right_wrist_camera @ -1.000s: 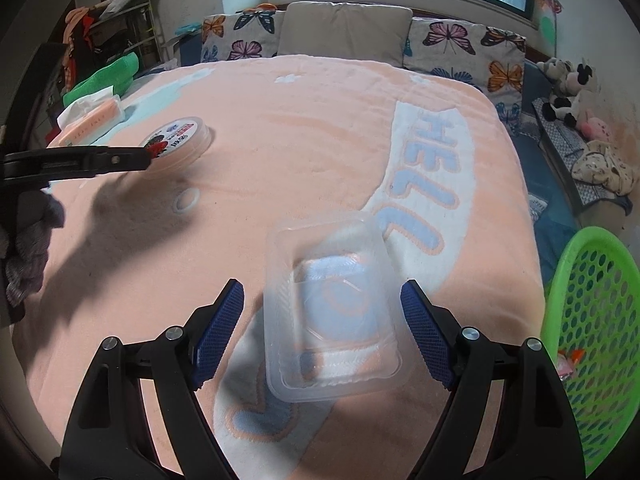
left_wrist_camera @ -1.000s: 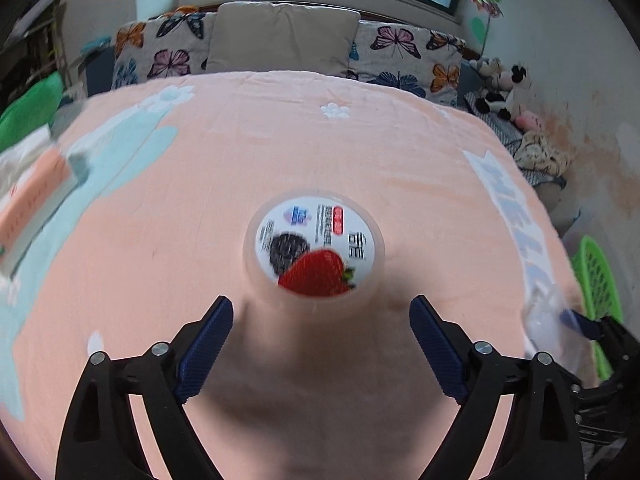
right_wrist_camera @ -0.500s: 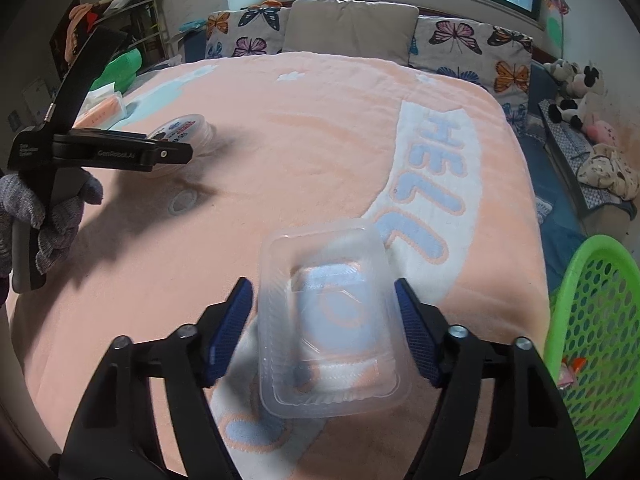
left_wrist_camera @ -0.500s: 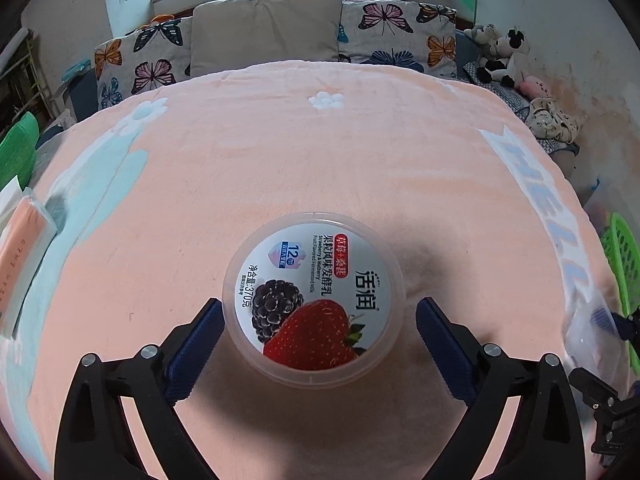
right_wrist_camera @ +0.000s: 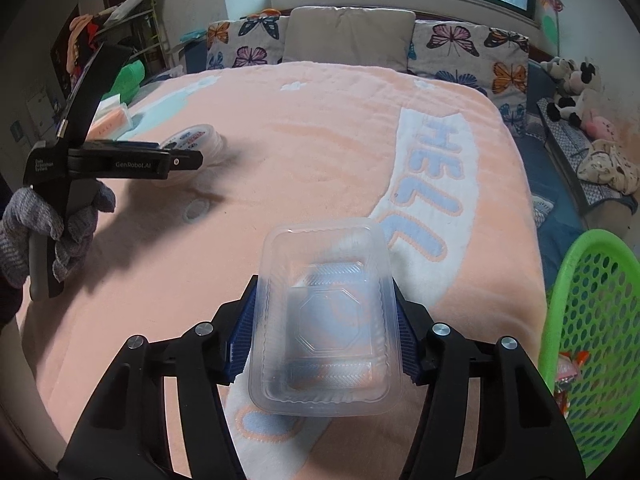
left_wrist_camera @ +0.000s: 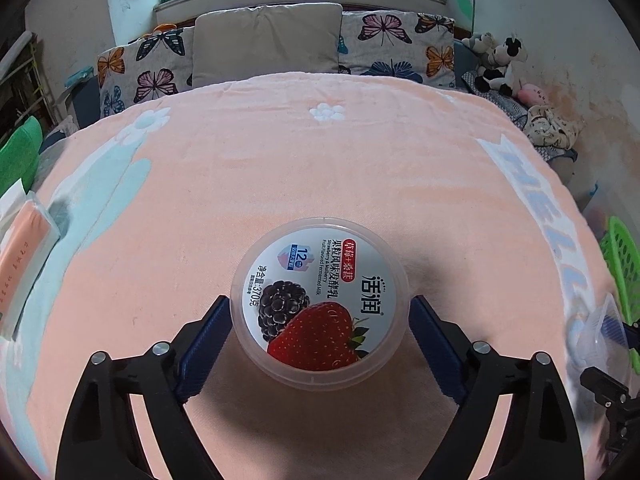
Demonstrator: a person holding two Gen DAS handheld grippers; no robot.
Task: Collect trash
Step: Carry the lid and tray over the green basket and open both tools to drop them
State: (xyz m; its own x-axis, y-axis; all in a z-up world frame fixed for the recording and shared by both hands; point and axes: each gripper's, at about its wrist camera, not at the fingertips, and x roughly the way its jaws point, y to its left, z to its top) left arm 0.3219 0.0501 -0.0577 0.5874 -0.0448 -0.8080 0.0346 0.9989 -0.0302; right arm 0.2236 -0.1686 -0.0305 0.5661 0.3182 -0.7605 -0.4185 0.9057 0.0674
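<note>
Two grips on the bed (left_wrist_camera: 320,168): the left gripper (left_wrist_camera: 320,332) has just been closing its jaws – now touching the yogurt tub (left_wrist_camera: 320,304); the right gripper (right_wrist_camera: 322,332) has closed onto the clear plastic tray (right_wrist_camera: 324,320) – its near edge blurred.

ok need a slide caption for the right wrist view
Right tongs closing on a clear plastic tray over the peach blanket, green basket waiting alongside.

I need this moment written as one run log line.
left gripper: jaws closing around yogurt tub | right gripper: jaws closing on clear tray | green basket: right of bed
</note>
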